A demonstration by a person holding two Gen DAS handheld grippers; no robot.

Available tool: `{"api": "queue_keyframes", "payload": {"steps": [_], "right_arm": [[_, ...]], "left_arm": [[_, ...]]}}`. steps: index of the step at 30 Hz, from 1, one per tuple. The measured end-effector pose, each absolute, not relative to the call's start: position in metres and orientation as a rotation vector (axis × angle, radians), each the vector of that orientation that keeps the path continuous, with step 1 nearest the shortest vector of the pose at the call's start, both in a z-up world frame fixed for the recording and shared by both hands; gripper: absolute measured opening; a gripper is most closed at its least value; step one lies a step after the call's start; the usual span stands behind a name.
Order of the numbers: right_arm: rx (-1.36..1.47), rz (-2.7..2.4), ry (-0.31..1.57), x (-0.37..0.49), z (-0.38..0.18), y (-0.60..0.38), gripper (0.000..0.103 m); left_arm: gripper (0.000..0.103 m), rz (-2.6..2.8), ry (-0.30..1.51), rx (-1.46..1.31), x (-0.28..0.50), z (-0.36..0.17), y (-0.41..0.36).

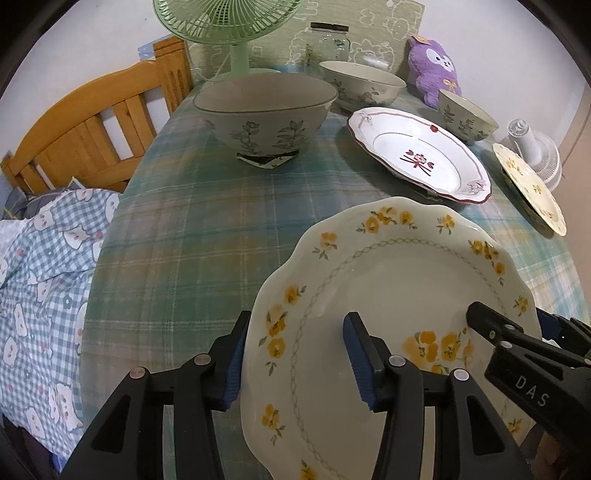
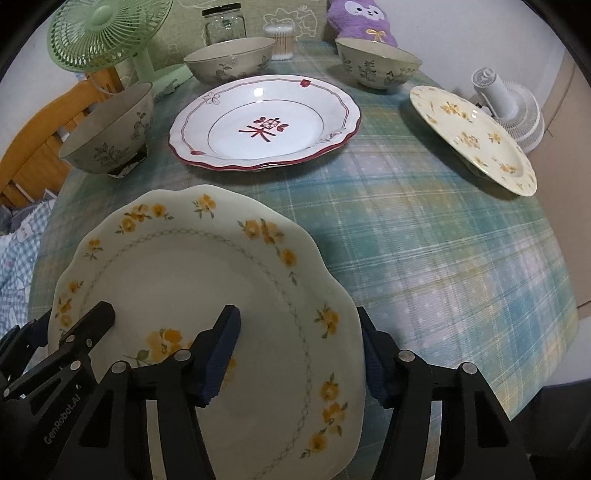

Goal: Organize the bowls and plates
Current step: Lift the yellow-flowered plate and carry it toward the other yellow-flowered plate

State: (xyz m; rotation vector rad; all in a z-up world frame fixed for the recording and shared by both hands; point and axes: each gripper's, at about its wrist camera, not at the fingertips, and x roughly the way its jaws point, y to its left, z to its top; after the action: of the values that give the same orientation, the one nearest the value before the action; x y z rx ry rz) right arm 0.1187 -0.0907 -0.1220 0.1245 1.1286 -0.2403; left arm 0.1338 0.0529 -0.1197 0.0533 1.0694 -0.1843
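Observation:
A large cream plate with yellow flowers (image 1: 391, 280) (image 2: 192, 266) is held near me above the table. My left gripper (image 1: 295, 362) has its jaws around the plate's left rim, and my right gripper (image 2: 299, 354) has its jaws around the right rim; whether the pads touch is unclear. A red-trimmed white plate (image 1: 417, 151) (image 2: 266, 125) lies mid-table. A smaller yellow-flowered plate (image 1: 532, 184) (image 2: 476, 136) sits at the right. Three floral bowls stand behind: a big one (image 1: 266, 110) (image 2: 110, 136), a middle one (image 1: 362, 85) (image 2: 229, 59), and a small one (image 1: 467, 114) (image 2: 376, 66).
A green fan (image 1: 229, 26) (image 2: 107, 33), a glass jar (image 1: 330, 40) (image 2: 225, 22), a cotton-swab tub (image 2: 280, 41) and a purple plush (image 1: 436, 70) (image 2: 362, 18) line the back. A white fan (image 1: 532, 151) (image 2: 509, 107) lies at the right edge. A wooden bed frame (image 1: 92, 129) stands left.

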Motion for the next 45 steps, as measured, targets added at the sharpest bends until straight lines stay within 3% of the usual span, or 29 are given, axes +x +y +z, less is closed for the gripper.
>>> {"api": "queue_keyframes", "payload": {"steps": [16,30,45], "right_arm": [[0.148,-0.267,1.178,0.110,-0.105,-0.115,0.064],[0.133,-0.264,1.156,0.105,-0.091,-0.222,0.063],[0.135,-0.182,1.202,0.117,-0.113,-0.296,0.063]], "left_arm": [[0.049,-0.219,1.109,0.058,0.133,-0.104,0.031],[0.049,-0.218,1.104,0.055,0.128,-0.095,-0.068],[0.051,-0.125,1.152,0.037,0.141,-0.117,-0.140]]}}
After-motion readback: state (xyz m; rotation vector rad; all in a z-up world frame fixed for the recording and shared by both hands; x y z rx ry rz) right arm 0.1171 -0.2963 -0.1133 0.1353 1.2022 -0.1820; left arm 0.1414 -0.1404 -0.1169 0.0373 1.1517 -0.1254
